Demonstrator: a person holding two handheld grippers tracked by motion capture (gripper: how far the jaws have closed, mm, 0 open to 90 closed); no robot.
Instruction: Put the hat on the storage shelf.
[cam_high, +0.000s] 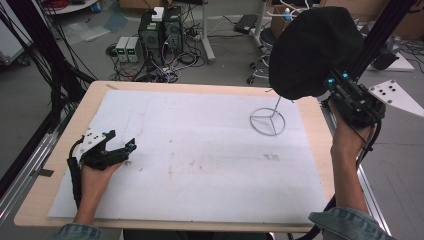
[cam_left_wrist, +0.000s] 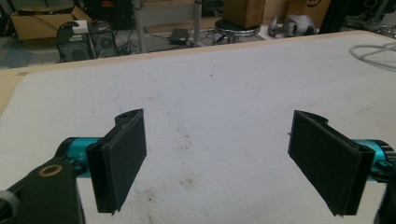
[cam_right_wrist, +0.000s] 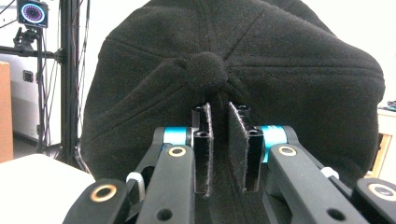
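1. A white sheet (cam_high: 200, 150) covers most of the wooden table (cam_high: 55, 180), with faint brownish stains near its middle
2. Two black computer towers (cam_high: 161, 30) stand on the floor beyond the table's far edge, amid tangled cables
3. Two small white boxes with green lights (cam_high: 128, 48) sit just left of the towers
4. A cardboard box (cam_left_wrist: 32, 21) rests on the floor at far left in the left gripper view

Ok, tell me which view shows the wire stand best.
The high view: the wire stand shows its whole ring base and thin stem on the white sheet. The left gripper view catches part of the ring at its right edge. In the right gripper view the black hat covers it.
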